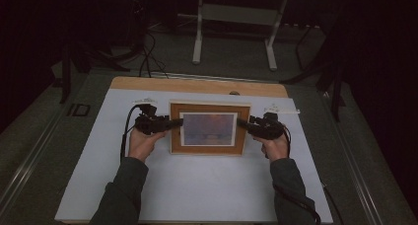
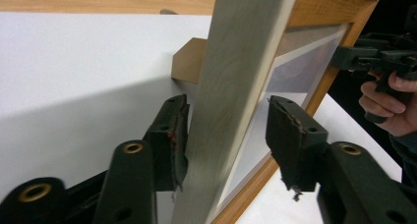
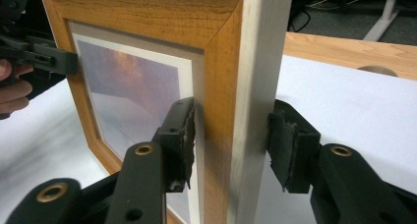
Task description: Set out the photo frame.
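Note:
A wood-framed picture [image 1: 209,129] stands upright on the white tabletop [image 1: 197,185], propped by a cardboard stand [image 2: 187,62] behind it. My left gripper [image 1: 178,122] is at the picture's left edge. In the left gripper view the jaws [image 2: 228,135] straddle that pale side edge; the back pad lies close against it and the front pad stands clear of the glass. My right gripper [image 1: 241,122] is at the right edge. Its jaws [image 3: 231,135] flank the picture [image 3: 162,17] with the pads just off the wood. Both are open.
A bare wooden strip [image 1: 197,86] runs along the table's far edge, with a round hole [image 1: 234,93] in it. Beyond the table, a white desk stand [image 1: 236,18] and cables [image 1: 148,57] are on the dark floor. White surface lies in front of the picture.

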Demonstrator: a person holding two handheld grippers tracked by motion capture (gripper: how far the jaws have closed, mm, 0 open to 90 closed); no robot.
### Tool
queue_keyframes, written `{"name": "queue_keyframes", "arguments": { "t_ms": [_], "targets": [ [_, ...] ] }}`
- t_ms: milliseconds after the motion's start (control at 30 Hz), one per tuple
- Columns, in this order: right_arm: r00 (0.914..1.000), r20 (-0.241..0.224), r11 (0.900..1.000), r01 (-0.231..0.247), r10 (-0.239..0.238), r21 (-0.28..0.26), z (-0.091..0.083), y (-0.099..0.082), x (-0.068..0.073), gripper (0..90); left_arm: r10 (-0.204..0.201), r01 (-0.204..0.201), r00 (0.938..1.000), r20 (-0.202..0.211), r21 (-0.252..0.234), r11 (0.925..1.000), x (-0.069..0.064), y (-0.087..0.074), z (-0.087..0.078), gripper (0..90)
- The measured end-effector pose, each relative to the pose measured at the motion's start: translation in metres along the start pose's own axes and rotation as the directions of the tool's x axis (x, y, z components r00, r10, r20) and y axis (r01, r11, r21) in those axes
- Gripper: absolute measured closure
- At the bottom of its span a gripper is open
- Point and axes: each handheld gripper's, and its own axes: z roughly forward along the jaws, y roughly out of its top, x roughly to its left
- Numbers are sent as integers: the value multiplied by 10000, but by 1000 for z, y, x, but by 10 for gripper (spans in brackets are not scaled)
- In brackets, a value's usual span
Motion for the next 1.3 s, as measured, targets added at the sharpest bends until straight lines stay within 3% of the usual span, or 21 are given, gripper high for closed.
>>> {"name": "queue_keyframes", "arguments": {
  "t_ms": [167, 400, 667, 833, 867, 1300],
  "targets": [
    [10000, 23, 9999, -66, 66, 78, -1, -2, -2, 510, -38, 38, 10000, 29, -326, 9995, 1, -1, -7, 449],
    [10000, -60, 10000, 5, -5, 62, -7, -4, -2, 499, 191, -188, 9998, 51, -562, 9982, -1, -2, -21, 439],
    [9999, -136, 10000, 13, -12, 77, -14, -6, -5, 504, 268, -292, 9993, -275, -924, 9953, 0, -10, -40, 439],
    [9999, -127, 10000, 95, -94, 16, -18, -9, -7, 527, 56, -144, 9976, -692, -1278, 9917, 3, -17, -51, 458],
    [9998, -155, 10000, 96, -96, -1, -19, -10, -7, 531, -228, 107, 9962, -844, -1413, 9899, 6, -20, -56, 458],
    [9999, -150, 10000, 39, -40, -59, -30, -24, -13, 657, -1009, 793, 9877, -1196, -1729, 9817, 21, -46, -75, 464]
  ]
}}
